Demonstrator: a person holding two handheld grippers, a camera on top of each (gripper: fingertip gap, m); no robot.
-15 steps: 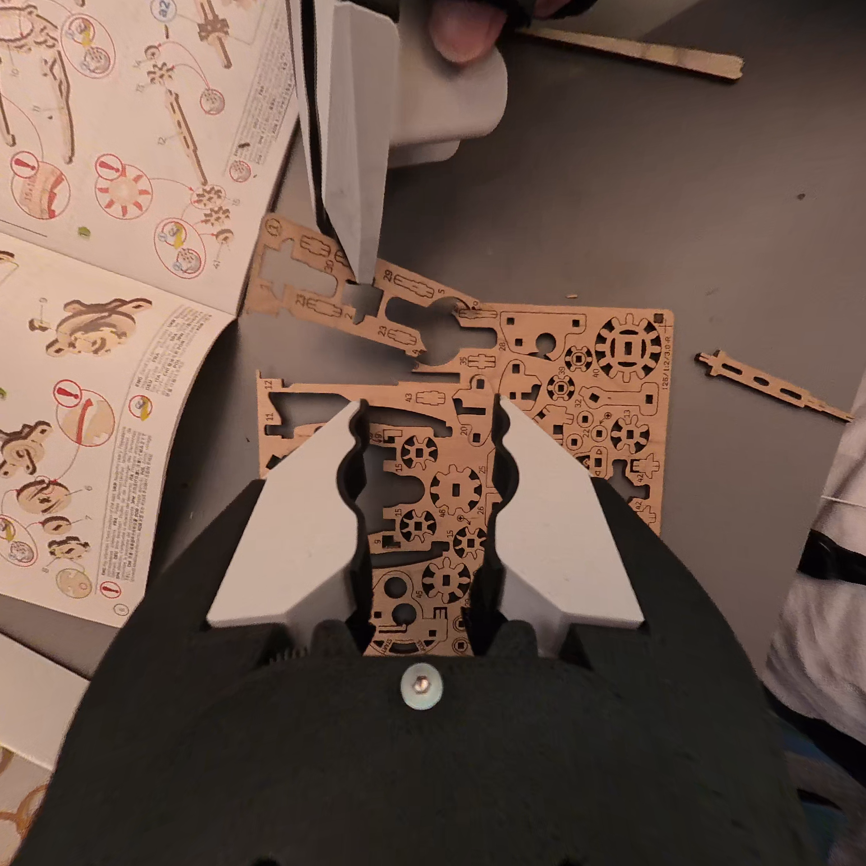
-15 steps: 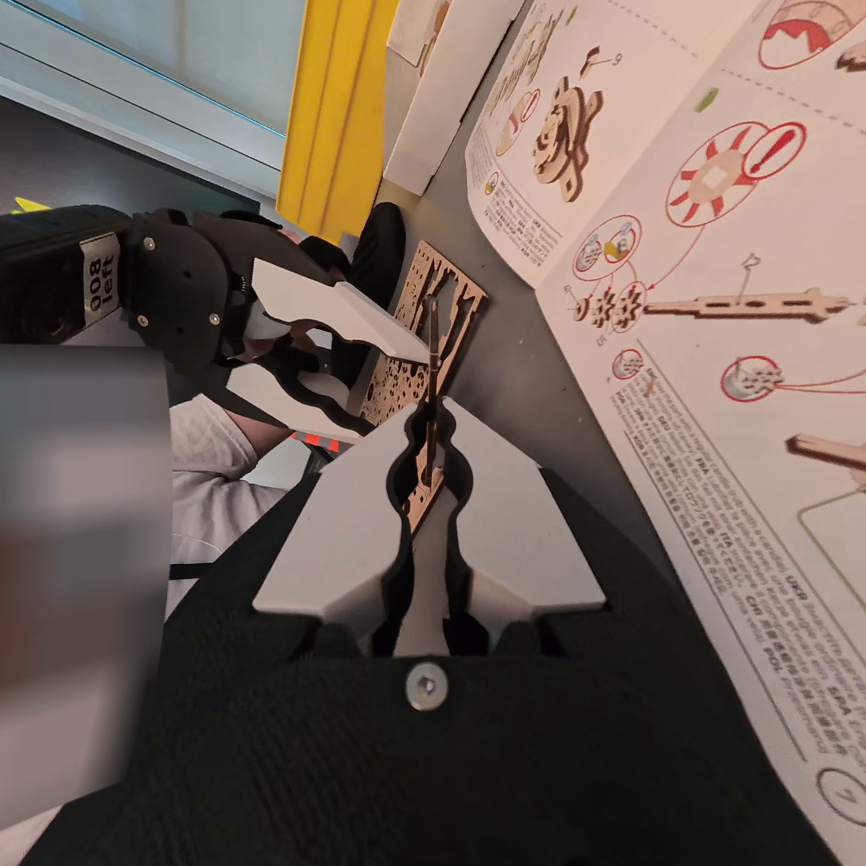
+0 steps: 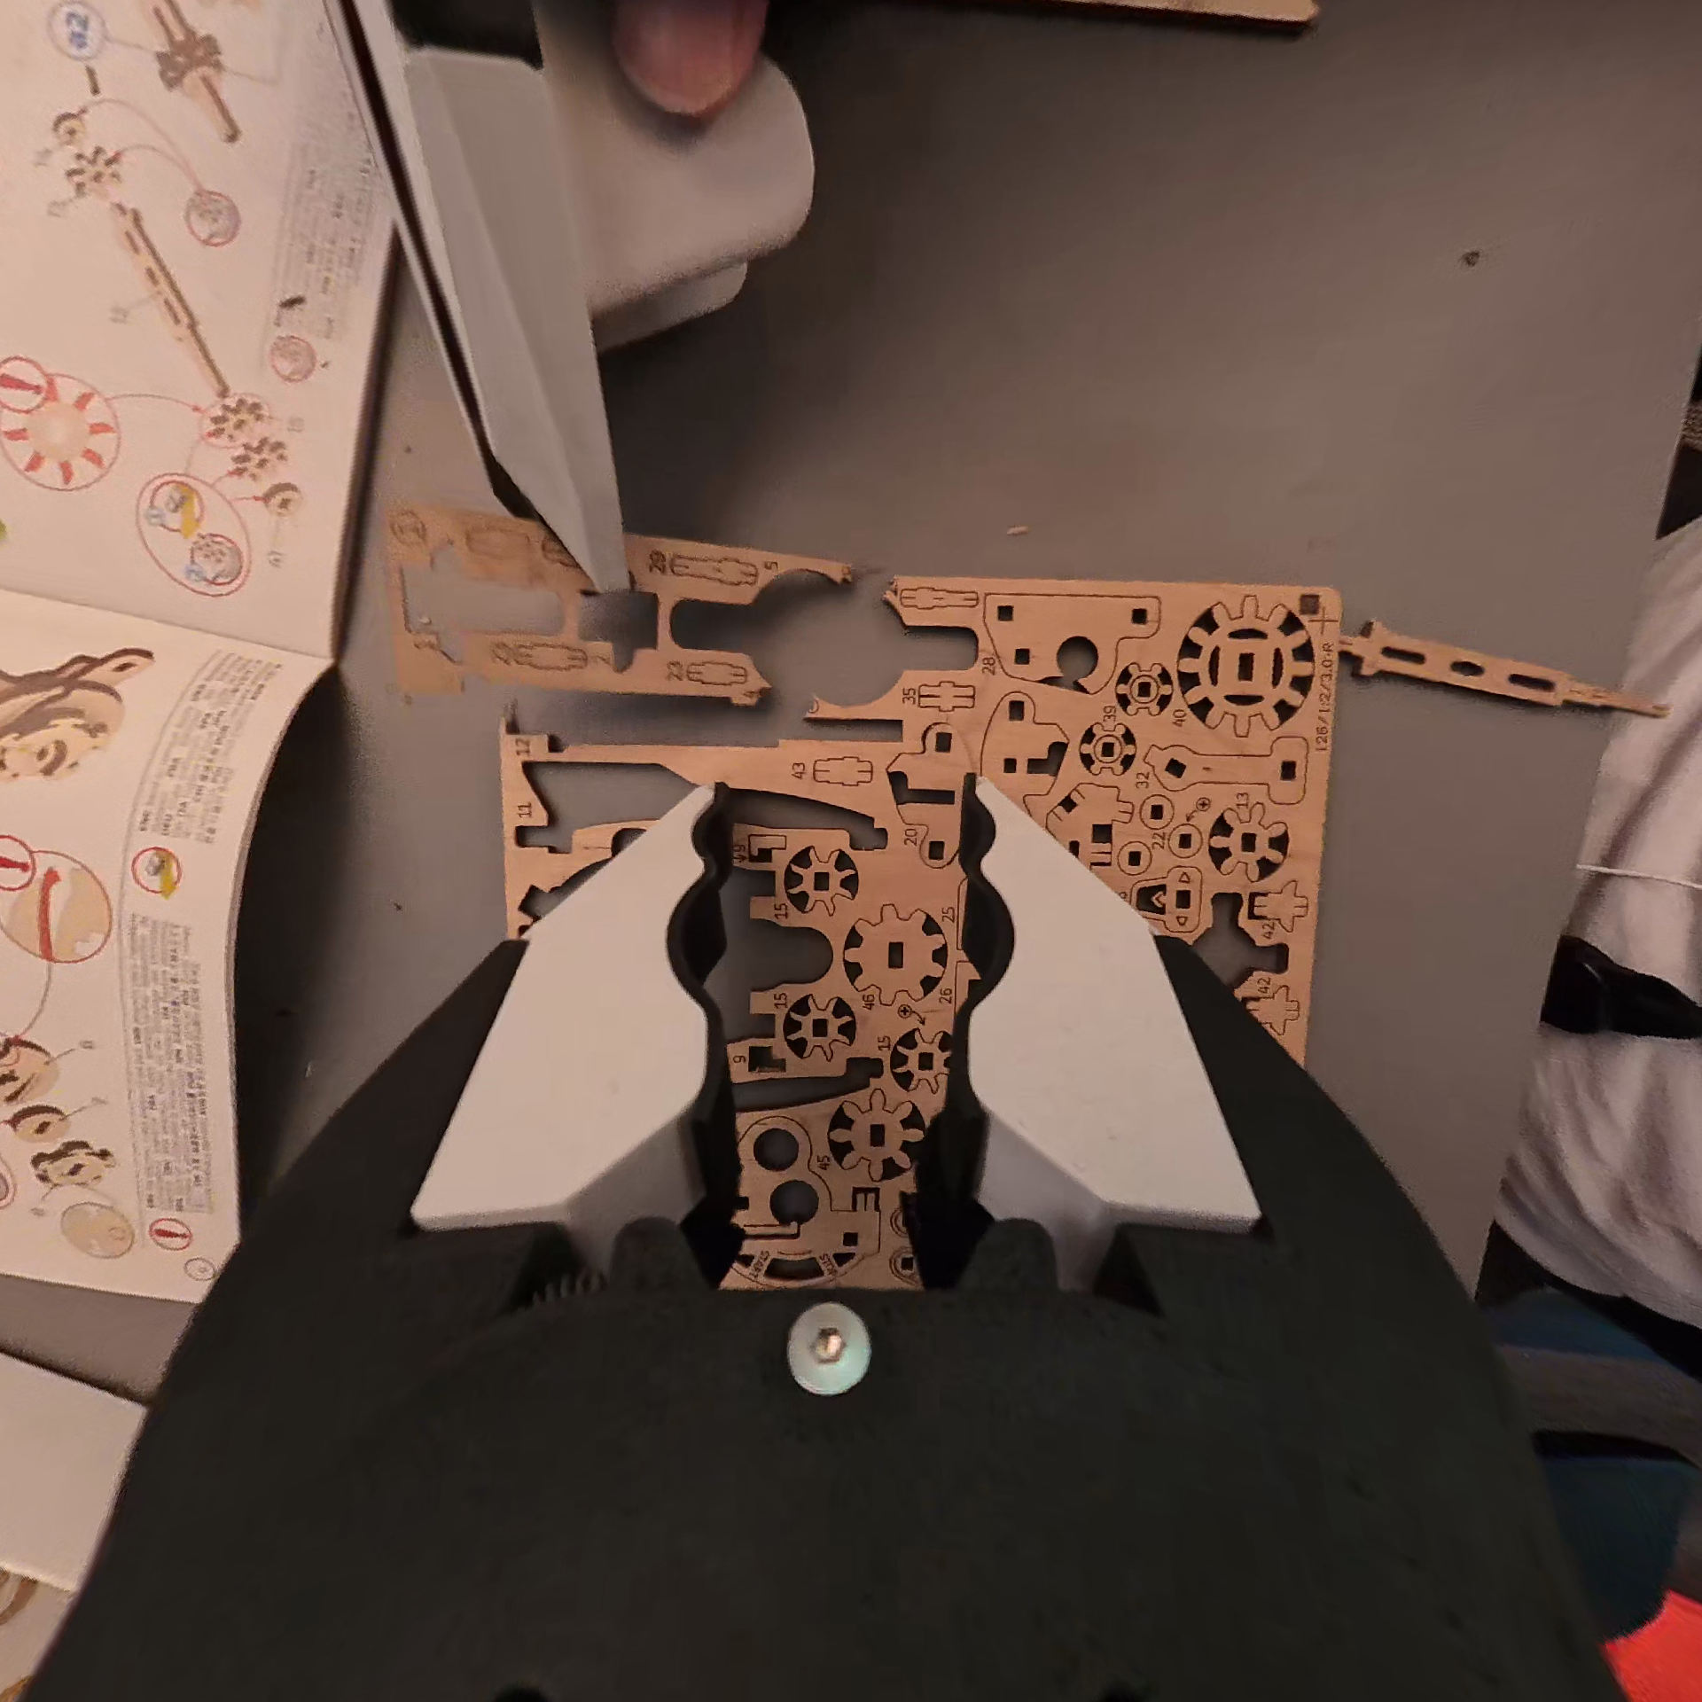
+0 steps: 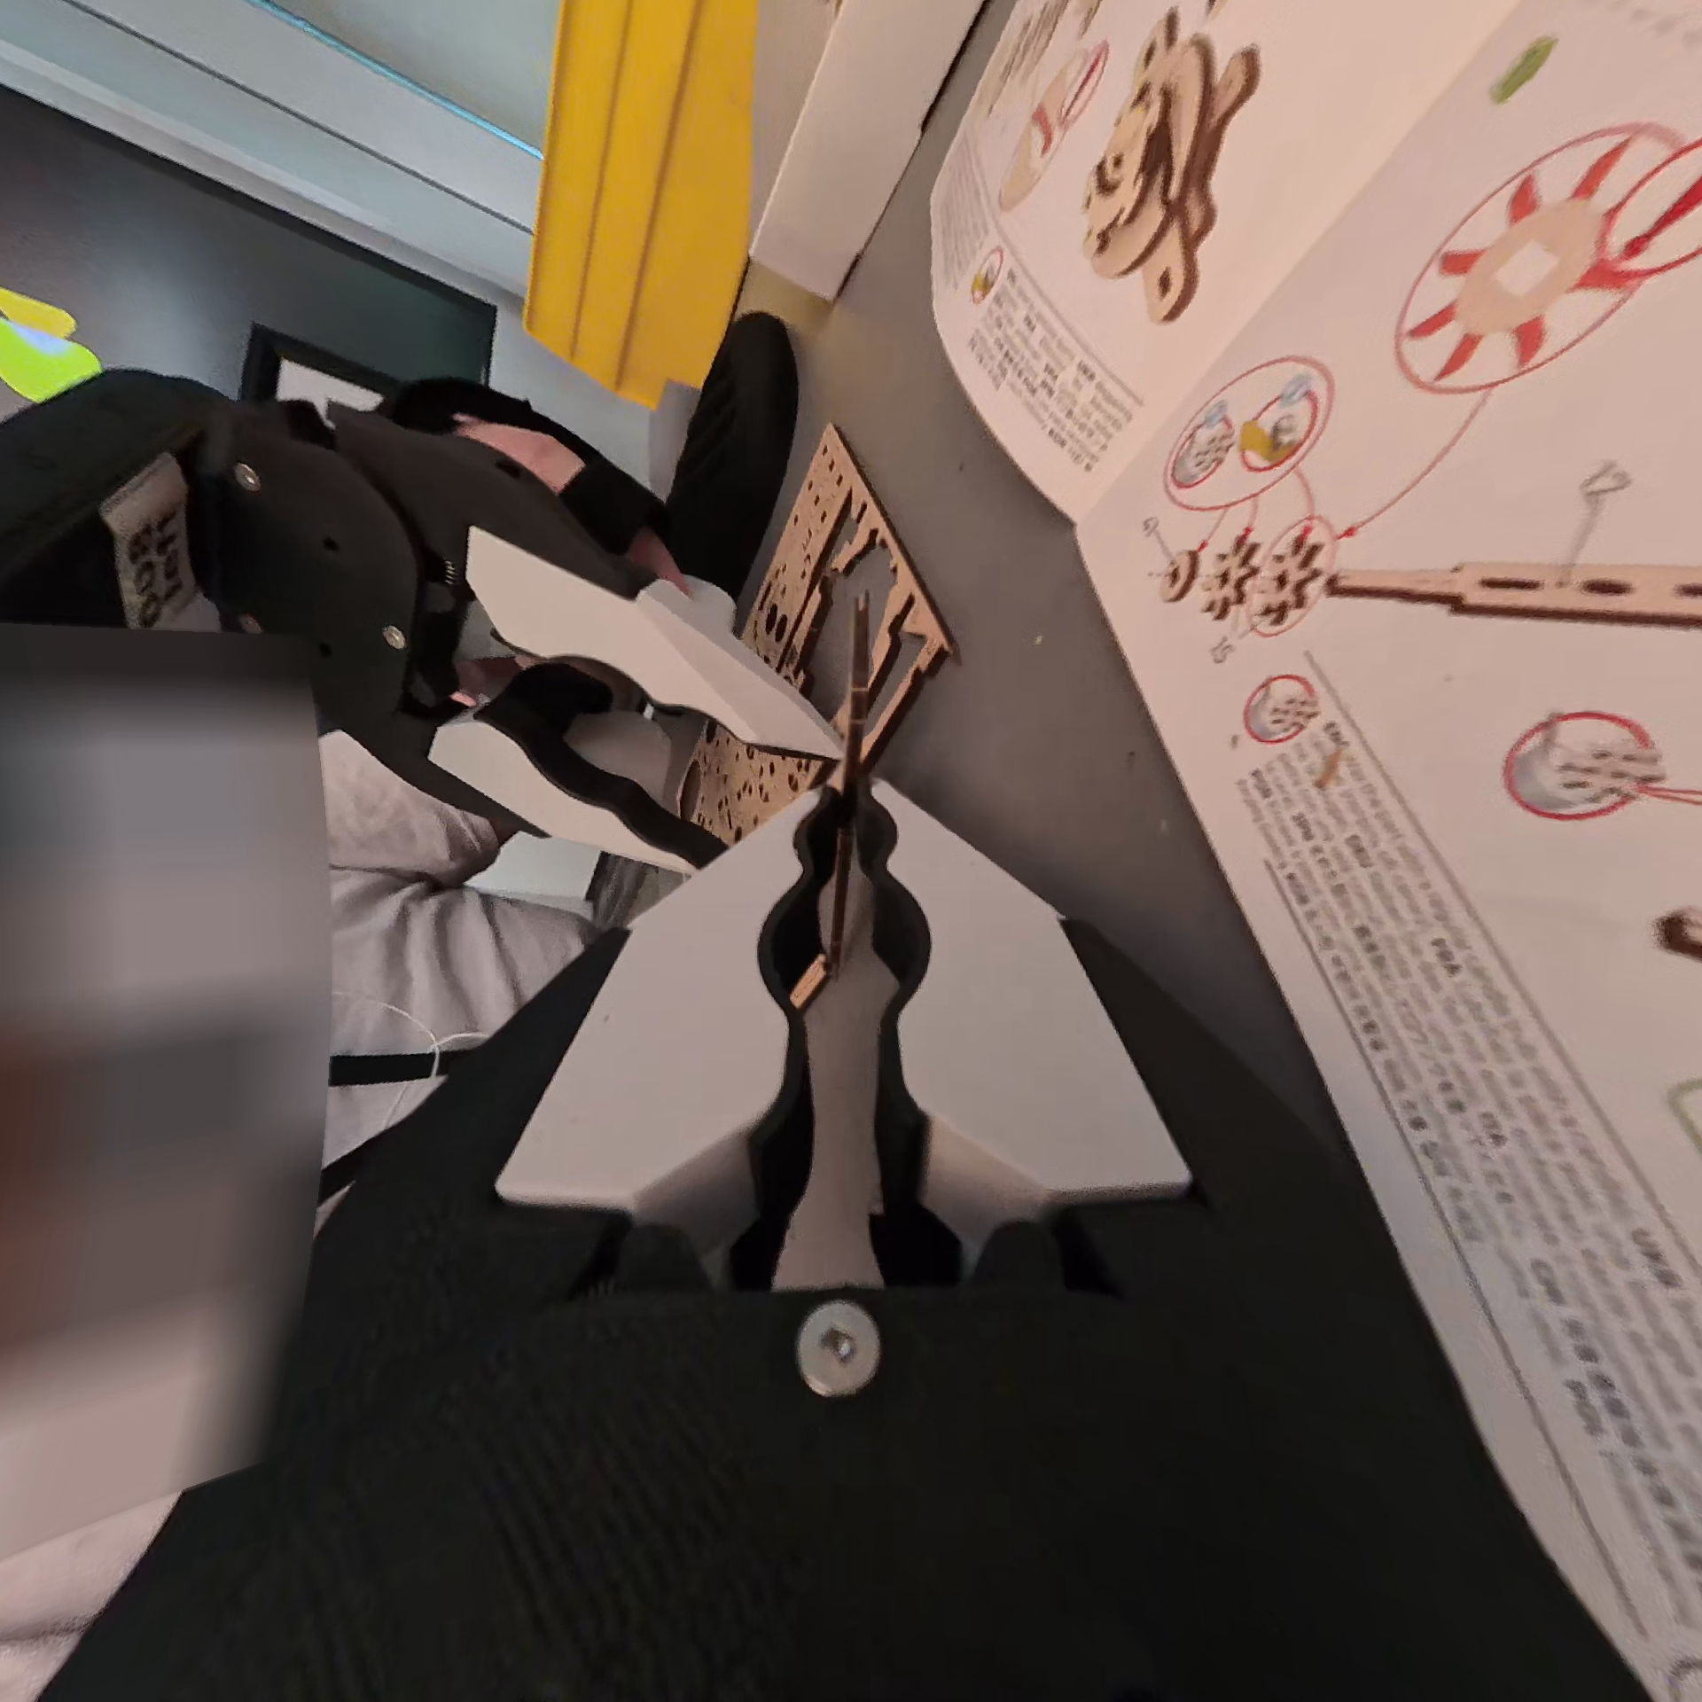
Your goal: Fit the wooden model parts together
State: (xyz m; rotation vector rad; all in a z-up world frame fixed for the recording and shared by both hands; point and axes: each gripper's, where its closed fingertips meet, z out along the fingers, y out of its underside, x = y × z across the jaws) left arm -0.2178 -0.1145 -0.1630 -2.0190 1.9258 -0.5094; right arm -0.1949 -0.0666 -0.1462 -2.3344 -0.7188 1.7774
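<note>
The right gripper (image 4: 843, 792) is clenched on a thin wooden strip (image 4: 852, 728), seen edge-on. The left gripper (image 3: 843, 792) hovers released above the laser-cut plywood sheet (image 3: 1041, 764) on the grey table (image 3: 1151, 350), beside the instruction booklet (image 3: 157, 645).

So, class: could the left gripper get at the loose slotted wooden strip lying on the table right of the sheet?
Probably yes: the left gripper is open and empty, and the slotted strip lies uncovered on the grey table.

Left gripper (image 3: 838, 801) jaws spread wide; right gripper (image 4: 843, 792) jaws pinched together
</note>
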